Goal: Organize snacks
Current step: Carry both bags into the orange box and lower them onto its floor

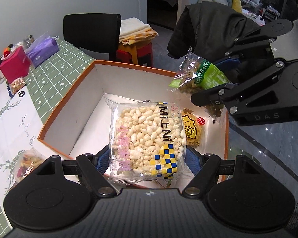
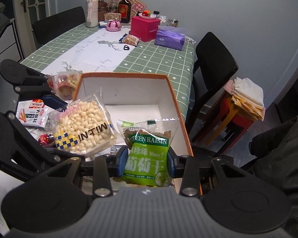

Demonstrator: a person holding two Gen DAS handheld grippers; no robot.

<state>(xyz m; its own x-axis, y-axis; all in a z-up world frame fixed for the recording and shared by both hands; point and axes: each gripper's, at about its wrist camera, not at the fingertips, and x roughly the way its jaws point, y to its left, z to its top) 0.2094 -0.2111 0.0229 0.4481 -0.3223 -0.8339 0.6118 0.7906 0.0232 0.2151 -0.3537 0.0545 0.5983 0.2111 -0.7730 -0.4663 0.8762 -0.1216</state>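
Both grippers loaded over the box.

Left gripper (image 1: 147, 158) clamped the puffed-rice pack (image 1: 147, 138), right gripper (image 2: 148, 162) the green raisin packet (image 2: 149, 156), both above the orange-rimmed box (image 2: 180, 111). Packs looked light, crinkly, crushable; grip edges gently. Beyond: green checked tablecloth (image 2: 153, 59), black chairs (image 2: 214, 59).

Glossy clear plastic snack packets (image 1: 147, 138), matt white cardboard box (image 1: 85, 97), smooth checked tablecloth (image 2: 164, 59).

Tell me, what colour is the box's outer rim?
Orange, white inside: the box shows it best in the right wrist view.
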